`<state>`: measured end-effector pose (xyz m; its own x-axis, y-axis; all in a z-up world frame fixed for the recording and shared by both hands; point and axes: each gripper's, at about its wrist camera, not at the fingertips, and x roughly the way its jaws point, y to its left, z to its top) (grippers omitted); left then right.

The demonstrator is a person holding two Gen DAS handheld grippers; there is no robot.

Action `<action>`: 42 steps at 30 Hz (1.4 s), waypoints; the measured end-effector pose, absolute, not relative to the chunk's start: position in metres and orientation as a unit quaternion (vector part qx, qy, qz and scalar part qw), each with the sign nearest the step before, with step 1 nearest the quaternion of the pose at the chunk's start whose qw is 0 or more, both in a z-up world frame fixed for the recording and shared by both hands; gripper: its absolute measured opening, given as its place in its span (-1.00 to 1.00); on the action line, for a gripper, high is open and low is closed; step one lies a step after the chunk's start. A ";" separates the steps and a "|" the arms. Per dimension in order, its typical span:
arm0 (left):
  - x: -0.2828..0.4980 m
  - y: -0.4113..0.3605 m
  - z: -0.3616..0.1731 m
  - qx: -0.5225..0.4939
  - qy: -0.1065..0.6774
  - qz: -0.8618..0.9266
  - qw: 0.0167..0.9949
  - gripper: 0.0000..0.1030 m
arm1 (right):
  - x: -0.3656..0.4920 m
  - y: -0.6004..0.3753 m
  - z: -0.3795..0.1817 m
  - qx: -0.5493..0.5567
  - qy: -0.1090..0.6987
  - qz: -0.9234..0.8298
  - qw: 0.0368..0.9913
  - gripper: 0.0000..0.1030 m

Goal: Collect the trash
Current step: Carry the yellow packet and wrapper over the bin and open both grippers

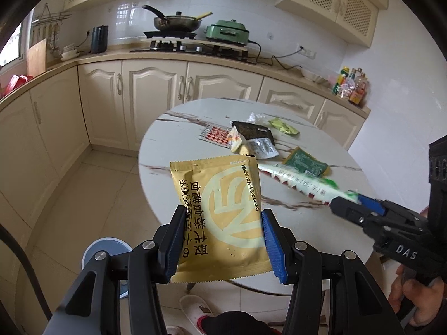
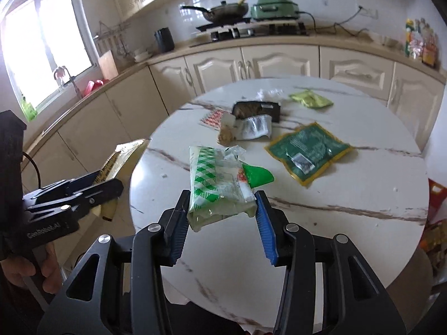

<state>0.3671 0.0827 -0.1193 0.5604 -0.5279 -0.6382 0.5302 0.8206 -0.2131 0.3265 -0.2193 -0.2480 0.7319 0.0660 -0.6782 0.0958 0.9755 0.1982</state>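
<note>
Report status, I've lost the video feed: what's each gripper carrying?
Left gripper shut on yellow sachet. Right gripper shut on green-checked wrapper. More wrappers remain on the marble table. Nothing in the way.

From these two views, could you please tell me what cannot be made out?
- Trash bin: in neither view.
- Yellow packet, right wrist view: mostly hidden by the left tongs.
- Green-checked wrapper, left wrist view: blurred, its end hidden in the right tongs.
- Countertop bottles: labels too small.
</note>
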 end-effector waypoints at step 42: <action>0.582 0.324 -0.434 -0.078 0.614 -0.042 0.784 0.04 | 0.615 0.089 -0.549 0.012 0.591 0.204 0.780 -0.07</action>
